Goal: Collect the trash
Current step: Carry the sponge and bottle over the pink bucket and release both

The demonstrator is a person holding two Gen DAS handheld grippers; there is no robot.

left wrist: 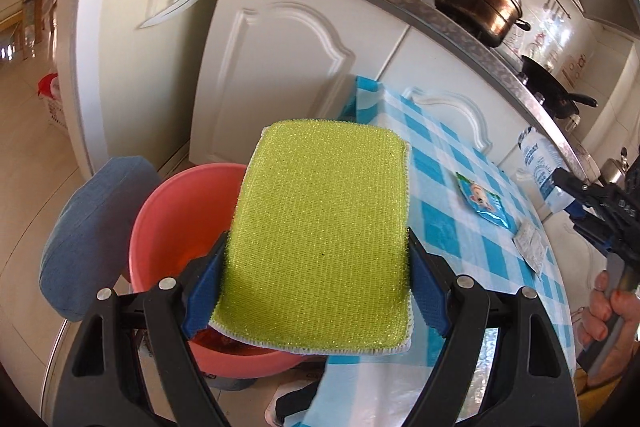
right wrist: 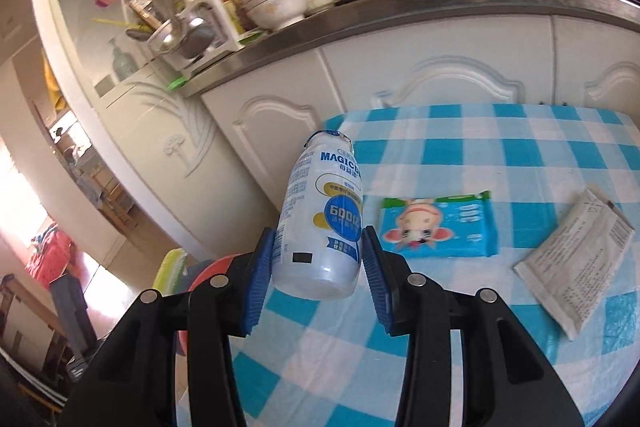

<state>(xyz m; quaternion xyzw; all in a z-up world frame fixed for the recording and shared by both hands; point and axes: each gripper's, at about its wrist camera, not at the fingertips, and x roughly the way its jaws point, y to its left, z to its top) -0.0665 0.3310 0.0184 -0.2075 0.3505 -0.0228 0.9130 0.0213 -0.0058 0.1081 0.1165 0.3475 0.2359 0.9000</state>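
Right gripper (right wrist: pixel 318 259) clamps bottle (right wrist: pixel 320 219) between pads.

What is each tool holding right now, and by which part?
The left tool grips a green sponge by its two long edges, near the lower end. The right tool grips a white bottle by its sides, near the base.

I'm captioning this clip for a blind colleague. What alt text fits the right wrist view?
The right gripper grips a white drink bottle with blue lettering above a blue-and-white checked tablecloth. A blue wet-wipe packet and a grey sachet lie flat on the cloth, with white kitchen cabinets behind.
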